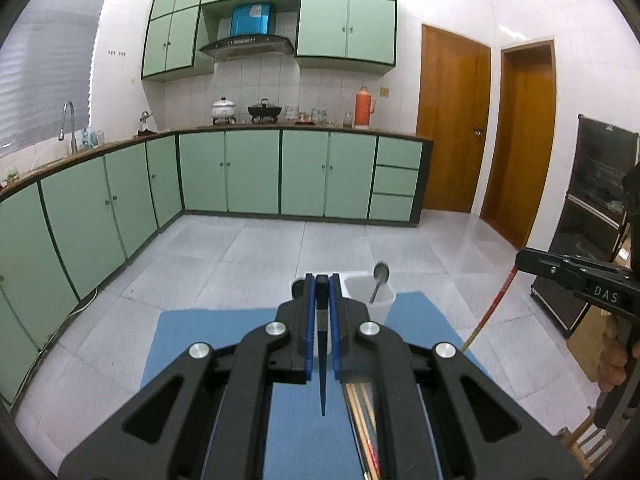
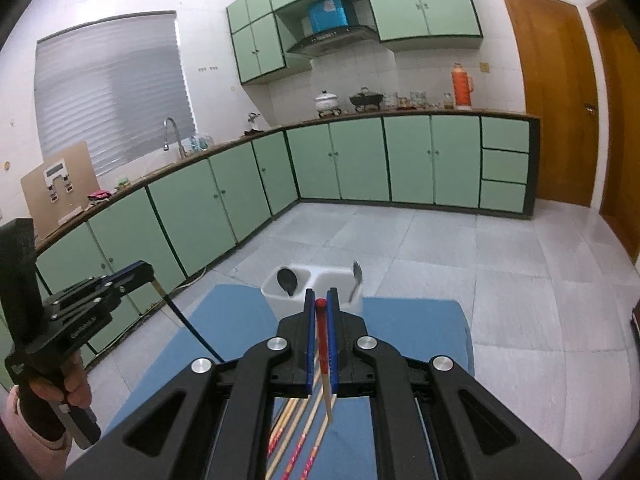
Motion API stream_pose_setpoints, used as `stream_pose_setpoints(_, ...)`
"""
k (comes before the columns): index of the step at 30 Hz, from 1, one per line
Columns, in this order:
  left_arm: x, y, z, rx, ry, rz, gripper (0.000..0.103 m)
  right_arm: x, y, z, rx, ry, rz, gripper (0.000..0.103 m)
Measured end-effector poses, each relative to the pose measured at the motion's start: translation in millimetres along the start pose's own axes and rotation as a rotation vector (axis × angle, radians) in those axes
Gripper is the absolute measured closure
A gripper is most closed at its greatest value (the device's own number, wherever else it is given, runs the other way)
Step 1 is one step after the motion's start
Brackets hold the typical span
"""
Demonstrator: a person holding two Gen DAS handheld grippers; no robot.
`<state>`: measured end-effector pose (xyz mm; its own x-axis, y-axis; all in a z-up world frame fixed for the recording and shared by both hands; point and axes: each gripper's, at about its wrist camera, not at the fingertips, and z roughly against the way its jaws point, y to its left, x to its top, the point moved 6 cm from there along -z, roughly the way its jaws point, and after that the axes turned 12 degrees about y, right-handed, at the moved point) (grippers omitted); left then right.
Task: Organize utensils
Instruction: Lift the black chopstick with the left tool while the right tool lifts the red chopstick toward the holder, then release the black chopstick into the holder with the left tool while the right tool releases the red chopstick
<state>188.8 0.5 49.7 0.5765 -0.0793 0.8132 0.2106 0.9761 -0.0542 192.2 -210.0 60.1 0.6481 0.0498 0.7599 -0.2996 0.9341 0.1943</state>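
A dark chopstick (image 1: 322, 364) is pinched between the blue pads of the left hand-held gripper (image 1: 322, 280), its tip hanging down over the blue mat (image 1: 224, 344). The right hand-held gripper (image 2: 320, 296) is clamped on a red-topped chopstick (image 2: 323, 352), likewise held above the mat. More chopsticks (image 2: 298, 436) lie loose on the mat beneath it. At twelve o'clock, at the mat's far edge, stands a white two-compartment holder (image 2: 280, 298): a black spoon (image 2: 288, 279) in the left compartment, a metal spoon (image 2: 356, 278) in the right.

two spoons (image 2: 289, 280), one holder (image 2: 312, 292), several chopsticks (image 2: 298, 436).
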Motion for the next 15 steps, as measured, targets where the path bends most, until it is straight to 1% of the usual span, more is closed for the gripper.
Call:
stream_pose_setpoints(3, 18.5, -3.4, 0.2, 0.001, -0.036, -0.009, 0.097, 22.3, 2.3, -2.1, -0.004, -0.018, 0.021, 0.098)
stream_pose_setpoints(9, 62.9, -12.6, -3.4, -0.001, -0.115, -0.025, 0.097, 79.5, 3.2, -0.7, 0.026, -0.086, 0.027, 0.098)
stream_pose_setpoints(12, 88.5, -17.4, -11.6, 0.013, -0.158, -0.037, 0.097, 102.4, 2.9, -2.6, 0.019, -0.114, 0.035, 0.098)
stream_pose_setpoints(15, 105.9, -21.4, -26.8, 0.020, -0.180, -0.038, 0.097, 122.4, -0.5, -15.7, 0.005, -0.124, 0.026, 0.098)
